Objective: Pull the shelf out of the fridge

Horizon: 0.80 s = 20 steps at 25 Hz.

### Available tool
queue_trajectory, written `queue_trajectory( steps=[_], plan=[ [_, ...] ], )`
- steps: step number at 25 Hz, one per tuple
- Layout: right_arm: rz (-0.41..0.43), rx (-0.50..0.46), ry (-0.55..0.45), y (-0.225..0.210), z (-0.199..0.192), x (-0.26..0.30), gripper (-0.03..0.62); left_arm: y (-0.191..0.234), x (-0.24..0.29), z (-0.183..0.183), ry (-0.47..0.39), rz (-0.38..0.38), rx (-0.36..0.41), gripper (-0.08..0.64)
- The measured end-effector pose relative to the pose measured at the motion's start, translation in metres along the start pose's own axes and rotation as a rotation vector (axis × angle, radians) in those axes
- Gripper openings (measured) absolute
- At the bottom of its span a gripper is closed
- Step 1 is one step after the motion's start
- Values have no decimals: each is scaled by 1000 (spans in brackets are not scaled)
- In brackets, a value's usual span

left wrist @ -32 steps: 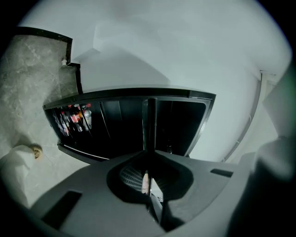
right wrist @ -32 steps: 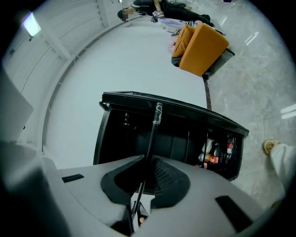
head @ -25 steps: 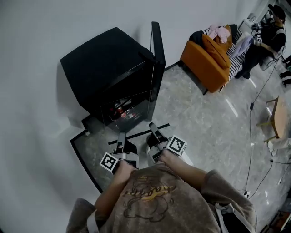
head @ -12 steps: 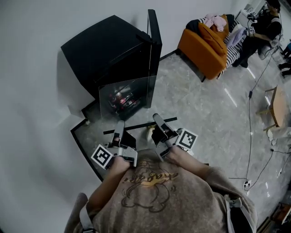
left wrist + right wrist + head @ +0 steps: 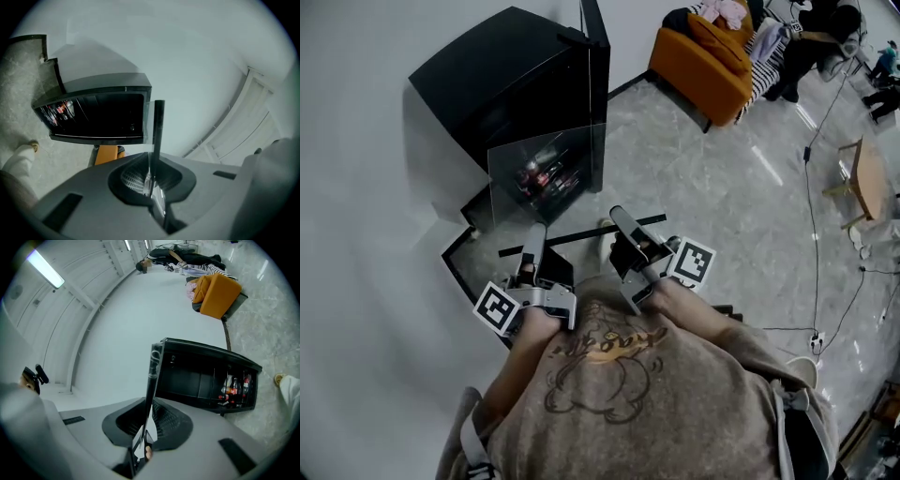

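The black mini fridge (image 5: pixel 502 84) stands against the white wall with its door (image 5: pixel 595 56) swung open. Bottles (image 5: pixel 234 387) show inside it. The shelf (image 5: pixel 546 178) is a clear glass pane with a black front strip (image 5: pixel 581 233). It is held in the air in front of the fridge opening, tilted up. My left gripper (image 5: pixel 532 242) is shut on the strip's left part and my right gripper (image 5: pixel 621 221) on its right part. In the left gripper view the shelf's edge (image 5: pixel 158 126) runs up from between the jaws of the left gripper (image 5: pixel 152 180). The right gripper view shows the same edge (image 5: pixel 153 376) in the right gripper (image 5: pixel 143 437).
An orange sofa (image 5: pixel 698 56) with clothes on it stands at the back right, and a person (image 5: pixel 816 37) sits beyond it. A cable (image 5: pixel 811 187) crosses the marble floor; a wooden stool (image 5: pixel 862 178) stands at the right. The white wall (image 5: pixel 356 234) runs close on the left.
Both grippers have drawn back toward the person with the shelf. The glass pane has come out of the fridge and now stands tilted up in front of the opening.
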State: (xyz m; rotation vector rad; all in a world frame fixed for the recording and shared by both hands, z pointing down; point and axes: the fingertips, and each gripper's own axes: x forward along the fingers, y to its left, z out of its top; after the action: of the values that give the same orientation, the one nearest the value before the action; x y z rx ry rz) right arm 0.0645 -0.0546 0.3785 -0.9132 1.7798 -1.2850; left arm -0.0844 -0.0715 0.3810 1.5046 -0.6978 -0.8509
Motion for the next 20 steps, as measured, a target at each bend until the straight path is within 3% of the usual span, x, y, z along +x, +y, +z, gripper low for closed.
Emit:
queue_trajectory(
  steps=[20],
  plan=[
    [-47, -5, 92, -3, -3, -4, 46, 3, -3, -3, 29, 32, -26, 18]
  ],
)
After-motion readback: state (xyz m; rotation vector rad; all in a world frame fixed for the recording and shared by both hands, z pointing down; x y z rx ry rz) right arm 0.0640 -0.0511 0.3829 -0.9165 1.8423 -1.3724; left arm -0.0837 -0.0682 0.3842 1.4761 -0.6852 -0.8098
